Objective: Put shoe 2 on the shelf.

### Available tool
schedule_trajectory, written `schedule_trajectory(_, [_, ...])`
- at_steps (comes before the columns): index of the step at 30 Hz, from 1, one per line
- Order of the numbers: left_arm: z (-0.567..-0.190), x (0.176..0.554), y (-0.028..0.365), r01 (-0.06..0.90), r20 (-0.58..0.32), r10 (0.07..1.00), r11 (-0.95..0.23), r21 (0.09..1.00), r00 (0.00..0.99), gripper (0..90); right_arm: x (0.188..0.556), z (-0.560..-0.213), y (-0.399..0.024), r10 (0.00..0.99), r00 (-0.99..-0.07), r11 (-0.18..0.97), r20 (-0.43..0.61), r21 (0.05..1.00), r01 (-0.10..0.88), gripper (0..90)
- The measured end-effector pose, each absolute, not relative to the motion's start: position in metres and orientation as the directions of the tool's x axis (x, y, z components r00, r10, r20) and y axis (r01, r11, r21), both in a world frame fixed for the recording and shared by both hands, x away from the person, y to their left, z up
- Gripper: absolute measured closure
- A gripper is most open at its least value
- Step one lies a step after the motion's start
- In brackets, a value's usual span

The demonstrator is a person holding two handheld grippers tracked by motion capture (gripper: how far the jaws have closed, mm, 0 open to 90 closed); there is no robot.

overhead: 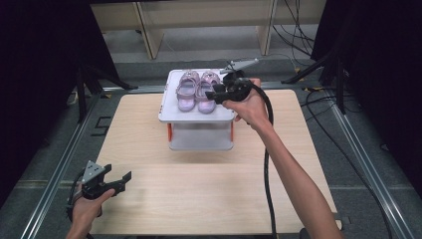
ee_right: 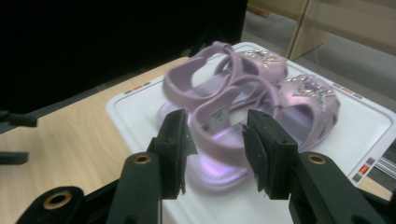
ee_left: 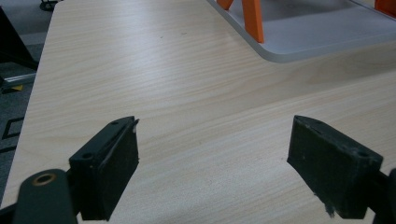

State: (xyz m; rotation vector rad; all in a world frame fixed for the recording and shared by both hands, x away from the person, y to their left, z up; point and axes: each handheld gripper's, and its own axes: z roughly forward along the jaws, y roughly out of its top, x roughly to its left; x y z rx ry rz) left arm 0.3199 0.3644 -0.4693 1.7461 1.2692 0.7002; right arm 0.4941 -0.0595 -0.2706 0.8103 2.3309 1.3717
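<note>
Straddling the heel strap of the nearer small lilac plastic sandal (ee_right: 261, 140) with my right gripper (ee_right: 215, 140), jaws parted around it, not yet clamped; both sandals sit side by side on the white two-tier plastic stand (overhead: 169, 112) at the light wooden table's (overhead: 199, 199) far edge; my left gripper (overhead: 119, 180) hovers wide open, empty, near corner; risks, I judge: thin strap slips out, sandal swings, knocks its twin (ee_right: 219, 70) off.

Black left gripper (overhead: 121, 180), grey triangular plate; black right gripper (overhead: 211, 94), thick black cable.
</note>
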Motion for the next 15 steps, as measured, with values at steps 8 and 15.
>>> schedule_trajectory(8, [-0.471,0.321,0.365,0.464,-0.041,0.943,-0.125,0.877,0.331,15.5,0.462,-0.284,-0.069,0.570,-0.821,0.364,0.032,0.886,0.288,58.7])
schedule_trajectory(15, [-0.473,0.322,0.367,0.477,-0.049,0.948,-0.113,0.871,0.316,15.5,0.436,-0.308,-0.081,0.543,-0.838,0.354,0.051,0.891,0.284,57.6])
